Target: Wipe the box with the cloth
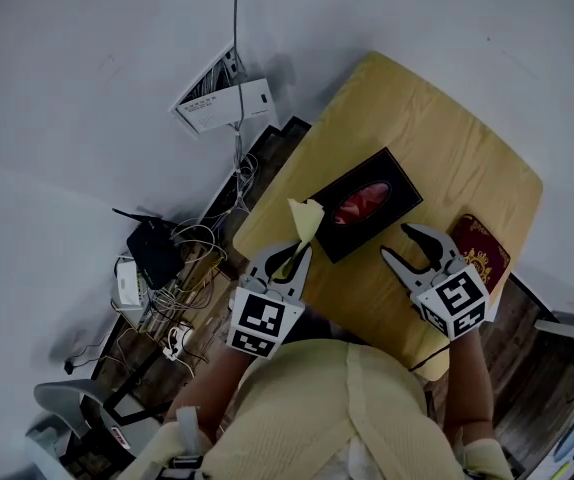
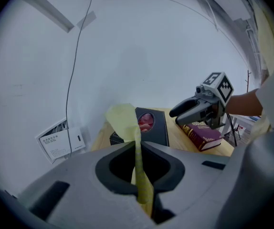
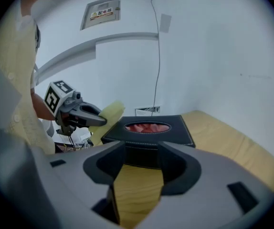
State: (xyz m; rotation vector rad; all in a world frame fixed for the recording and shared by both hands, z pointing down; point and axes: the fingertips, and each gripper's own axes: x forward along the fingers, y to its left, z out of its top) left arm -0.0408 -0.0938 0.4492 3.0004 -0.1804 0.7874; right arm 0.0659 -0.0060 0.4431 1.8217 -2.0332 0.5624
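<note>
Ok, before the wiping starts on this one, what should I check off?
1. Grip on yellow cloth by left gripper: ok, fingers shut on it.
2. Contact of cloth with black tissue box: cannot tell.
3. Load in right gripper: ok, none, fingers apart.
4. Box steadied by right gripper: not ok, it stands short of the box.
5. Clearance of red book from box: ok, apart on the table.

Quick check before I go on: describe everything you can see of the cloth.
The cloth is pale yellow, thin and soft-looking, gathered into a narrow strip. The left gripper has its jaws shut on it, and the free end stands up past their tips as a broader flap. It is held by the corner of the black box nearest that gripper; whether it touches the box cannot be told.
</note>
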